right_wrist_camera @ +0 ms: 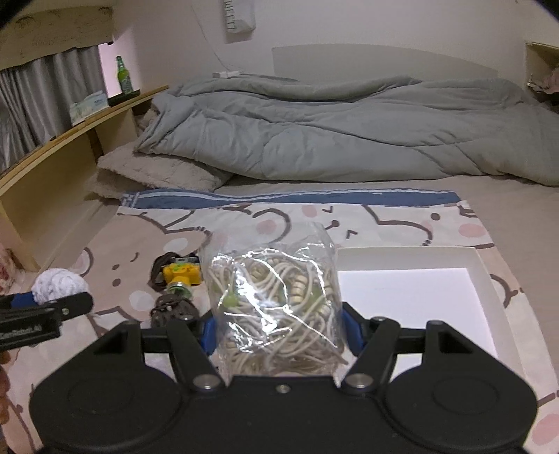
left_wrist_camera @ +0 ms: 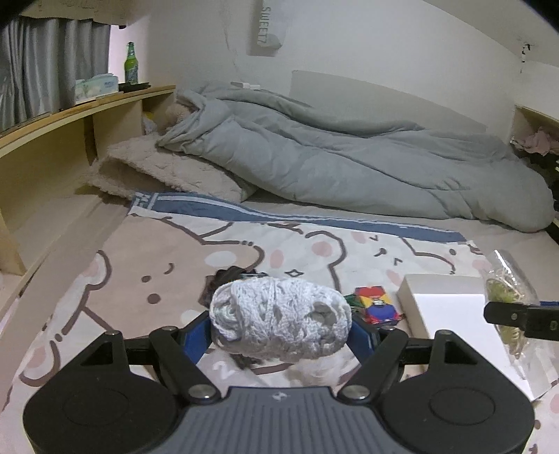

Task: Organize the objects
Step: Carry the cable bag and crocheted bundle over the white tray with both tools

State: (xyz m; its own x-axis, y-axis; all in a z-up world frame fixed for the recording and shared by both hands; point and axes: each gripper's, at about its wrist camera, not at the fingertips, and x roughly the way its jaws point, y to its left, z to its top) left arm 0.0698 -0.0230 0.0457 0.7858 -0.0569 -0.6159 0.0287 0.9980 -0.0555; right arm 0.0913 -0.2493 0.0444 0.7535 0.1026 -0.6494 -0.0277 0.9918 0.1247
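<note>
Covering bed point(left_wrist_camera: 496, 234): cartoon mat point(left_wrist_camera: 146, 265) (bears).

"SWEET7" is printed vertically on a white hanging point(left_wrist_camera: 267, 26) on the wall. A "2" is seen on the cartoon-print mat point(left_wrist_camera: 223, 372).

I see a bed point(right_wrist_camera: 506, 195) with a beige sheet carrying everything. Spread across its near half is a cartoon-bear mat point(right_wrist_camera: 279, 216) with a blue stripe along its far edge. On the mat, at my 3 o'clock in the right wrist view, lies an open white box point(right_wrist_camera: 489, 276). At 9 o'clock from it sit a yellow toy point(right_wrist_camera: 181, 274) and dark tangled items point(right_wrist_camera: 171, 309), touching each other. In the left wrist view a multicolored block point(left_wrist_camera: 375, 304) rests just beside the box's left wall. Toward 12 o'clock, a rumpled gray comforter point(right_wrist_camera: 332, 132) lies across the far side of the bed, its left end overlapping a fuzzy beige pillow point(right_wrist_camera: 157, 171) at 10 o'clock.
</note>
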